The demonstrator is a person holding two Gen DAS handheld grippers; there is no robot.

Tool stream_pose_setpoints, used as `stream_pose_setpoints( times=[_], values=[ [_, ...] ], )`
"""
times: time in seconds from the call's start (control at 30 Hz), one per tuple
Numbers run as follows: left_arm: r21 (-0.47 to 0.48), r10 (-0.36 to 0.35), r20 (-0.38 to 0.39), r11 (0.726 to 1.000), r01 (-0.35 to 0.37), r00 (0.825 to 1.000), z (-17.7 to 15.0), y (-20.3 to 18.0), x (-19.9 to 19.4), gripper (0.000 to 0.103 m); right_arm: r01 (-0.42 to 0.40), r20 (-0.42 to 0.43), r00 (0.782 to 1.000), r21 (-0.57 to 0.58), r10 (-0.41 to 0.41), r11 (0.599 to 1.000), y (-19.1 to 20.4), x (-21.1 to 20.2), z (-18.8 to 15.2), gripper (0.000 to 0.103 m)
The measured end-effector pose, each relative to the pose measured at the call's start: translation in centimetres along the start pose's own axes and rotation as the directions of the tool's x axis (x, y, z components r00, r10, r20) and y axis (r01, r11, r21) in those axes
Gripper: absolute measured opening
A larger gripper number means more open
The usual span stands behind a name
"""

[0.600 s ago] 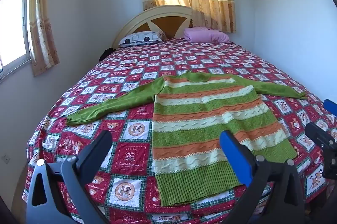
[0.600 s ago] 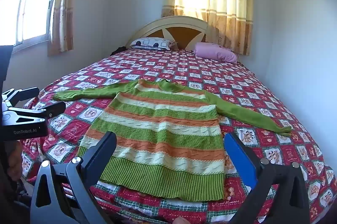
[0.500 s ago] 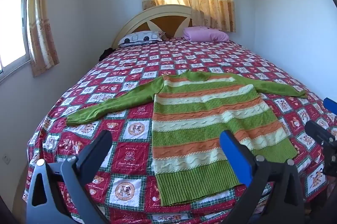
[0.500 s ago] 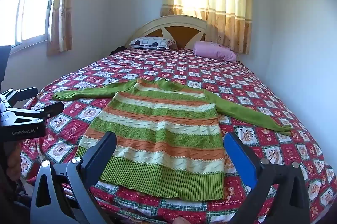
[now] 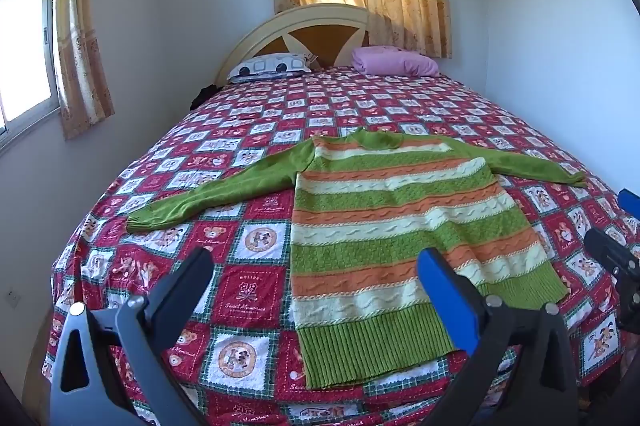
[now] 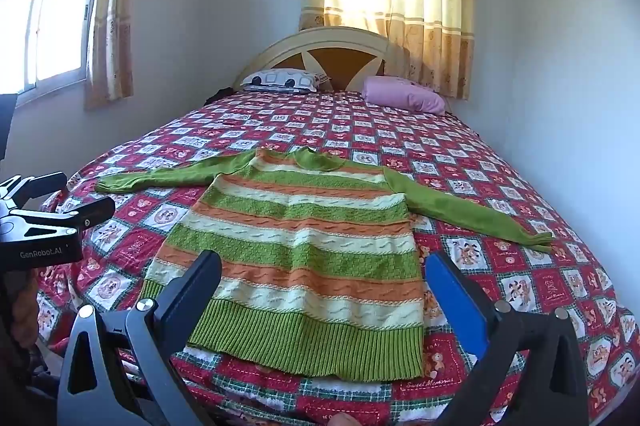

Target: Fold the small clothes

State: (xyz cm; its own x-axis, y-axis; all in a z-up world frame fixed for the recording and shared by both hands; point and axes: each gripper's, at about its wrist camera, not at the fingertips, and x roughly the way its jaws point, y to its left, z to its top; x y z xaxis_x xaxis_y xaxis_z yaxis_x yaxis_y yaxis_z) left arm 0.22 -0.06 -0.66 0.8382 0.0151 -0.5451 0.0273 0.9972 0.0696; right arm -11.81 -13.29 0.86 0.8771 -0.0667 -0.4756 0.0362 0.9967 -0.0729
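Observation:
A small knitted sweater (image 5: 392, 226) with green, orange and cream stripes lies flat on the bed, both green sleeves spread sideways and its ribbed hem toward me. In the right wrist view the same sweater (image 6: 304, 250) fills the middle. My left gripper (image 5: 316, 266) hangs above the near edge of the bed, open and holding nothing, over the sweater's lower left part. Wide open and just as bare, my right gripper (image 6: 324, 266) hovers above the hem. The left gripper (image 6: 52, 218) also shows at the left edge of the right wrist view.
The bed (image 5: 256, 286) carries a red patchwork cover with cartoon squares. A patterned pillow (image 5: 272, 65) and a pink pillow (image 5: 396, 61) lie by the headboard. Walls stand close on both sides, with a window (image 6: 52, 25) on the left.

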Motion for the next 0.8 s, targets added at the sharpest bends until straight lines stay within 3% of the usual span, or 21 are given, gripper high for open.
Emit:
stream_pose_setpoints(
  times=[0.8],
  values=[
    [-0.016,0.003,-0.006,1.0,-0.003,1.0,-0.03,0.62,0.33,0.103,0.005,-0.009,1.0,-0.006,-0.005,1.0,0.23,0.26,-0.26,0.102]
  ],
)
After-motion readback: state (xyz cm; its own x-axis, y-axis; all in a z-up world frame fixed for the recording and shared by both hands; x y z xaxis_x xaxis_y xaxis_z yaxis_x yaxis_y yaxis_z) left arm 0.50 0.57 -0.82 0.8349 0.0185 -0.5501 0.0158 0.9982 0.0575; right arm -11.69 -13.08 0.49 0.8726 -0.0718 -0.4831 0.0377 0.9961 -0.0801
